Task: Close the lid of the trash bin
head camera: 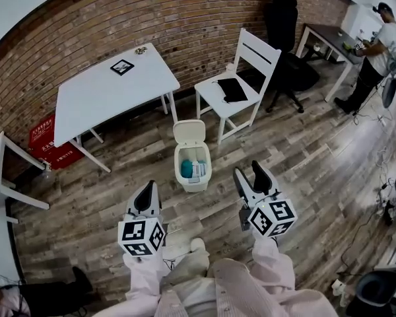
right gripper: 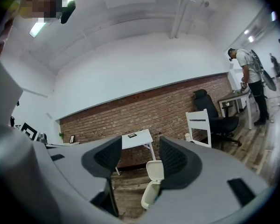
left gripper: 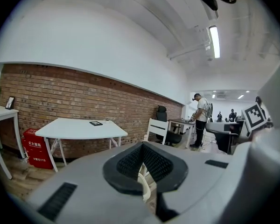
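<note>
Open bin ahead on the floor, between both grippers.

The bin (head camera: 193, 182) is seen on the floor ahead, well apart from both grippers; its lid (head camera: 189, 132) is raised upright at the far edge, beyond the opening. The left gripper (head camera: 147, 191) is clenched on nothing; the right gripper (head camera: 249, 171) is spread wide, nothing grasped. Neither is judged plainly nearer. The lid would have to be reached over the opening and tipped back toward the person.
</note>
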`<state>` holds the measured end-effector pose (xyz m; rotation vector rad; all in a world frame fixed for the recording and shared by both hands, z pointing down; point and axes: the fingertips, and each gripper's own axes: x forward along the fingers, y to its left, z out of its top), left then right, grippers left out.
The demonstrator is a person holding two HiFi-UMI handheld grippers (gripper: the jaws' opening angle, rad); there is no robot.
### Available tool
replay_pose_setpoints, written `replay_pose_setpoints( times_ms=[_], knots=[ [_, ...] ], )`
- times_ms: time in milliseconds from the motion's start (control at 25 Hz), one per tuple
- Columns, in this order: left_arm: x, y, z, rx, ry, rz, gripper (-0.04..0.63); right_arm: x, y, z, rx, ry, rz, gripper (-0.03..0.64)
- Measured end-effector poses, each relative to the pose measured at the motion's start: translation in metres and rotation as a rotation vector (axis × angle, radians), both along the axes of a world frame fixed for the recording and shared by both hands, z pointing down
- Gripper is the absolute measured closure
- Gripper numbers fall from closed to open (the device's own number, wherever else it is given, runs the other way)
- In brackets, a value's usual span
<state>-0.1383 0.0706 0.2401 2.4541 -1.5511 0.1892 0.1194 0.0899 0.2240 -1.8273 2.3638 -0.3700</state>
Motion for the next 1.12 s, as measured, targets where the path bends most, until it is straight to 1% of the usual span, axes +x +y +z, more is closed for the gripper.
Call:
replay_pose_setpoints(
  times_ms=[240,440,600,720,1120],
  knots=[
    [-0.002,-0.038,0.005,-0.012,0.013,0.025,0.603,-0.006,-0.03,0.004,-0.007,0.0,0.011,0.379],
    [-0.002,-0.054,0.016,-0.043,0.021,0.035,0.603,-0.008,-0.045,0.015,-0.041,-0.006,0.017,0.379],
    [-0.002,-0.065,0.027,-0.072,0.032,0.029,0.603,-0.007,-0.061,0.021,-0.055,-0.006,0.021,0.379],
    [-0.001,-0.076,0.035,-0.094,0.039,0.01,0.603,-0.007,-0.076,0.027,-0.073,-0.007,0.004,0.379],
    [0.009,-0.152,0.058,-0.16,0.05,-0.052,0.603,-0.004,-0.177,0.056,-0.136,0.027,-0.084,0.379]
  ],
)
